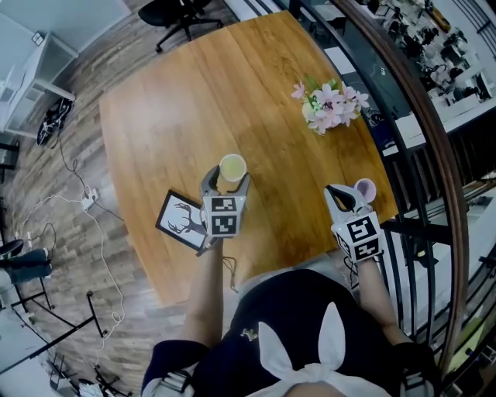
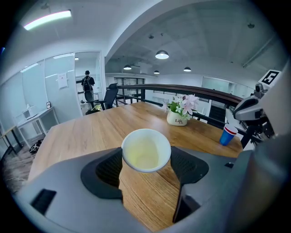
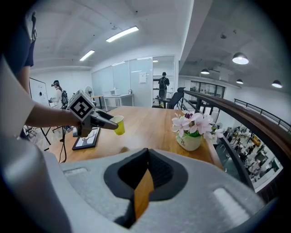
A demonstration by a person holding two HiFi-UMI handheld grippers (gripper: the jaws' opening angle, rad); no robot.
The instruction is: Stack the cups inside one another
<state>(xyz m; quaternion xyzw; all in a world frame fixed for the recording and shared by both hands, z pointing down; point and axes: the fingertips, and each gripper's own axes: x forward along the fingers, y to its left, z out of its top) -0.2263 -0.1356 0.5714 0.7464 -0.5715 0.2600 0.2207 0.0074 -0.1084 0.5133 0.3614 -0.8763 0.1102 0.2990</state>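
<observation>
Person stands at the near edge of the wooden table point(image 1: 178, 116), a gripper in each hand. All places are taken from the white flower pot point(image 3: 190, 142) with pink blooms, which sits toward the far right of the top.

- Framed deer picture point(image 1: 182, 219): lies flat, well to the near left of the pot, close to the near table edge and just left of the left gripper's marker cube.
- Left gripper point(image 1: 228, 183): well apart from the pot, on its near-left side. Jaws clamped on the yellow cup point(image 1: 232, 166), one pad on each side of its wall. Cup is upright, mouth up, nothing seen inside. In the right gripper view it hangs above the wood rather than standing on it.
- Right gripper point(image 3: 146, 157): on the near side of the pot, slightly right, by the table's right edge. Jaws together, nothing between them; only the tabletop shows through the slit below the pads.
- Blue cup point(image 2: 227, 136) with red rim: stands upright on the table, near side of the pot, just past the right gripper's tip.
- Beyond the pot: curved dark railing point(image 1: 418, 116) runs along the right. Black office chair point(image 1: 182, 15) stands past the table's far edge, well left of the pot.
</observation>
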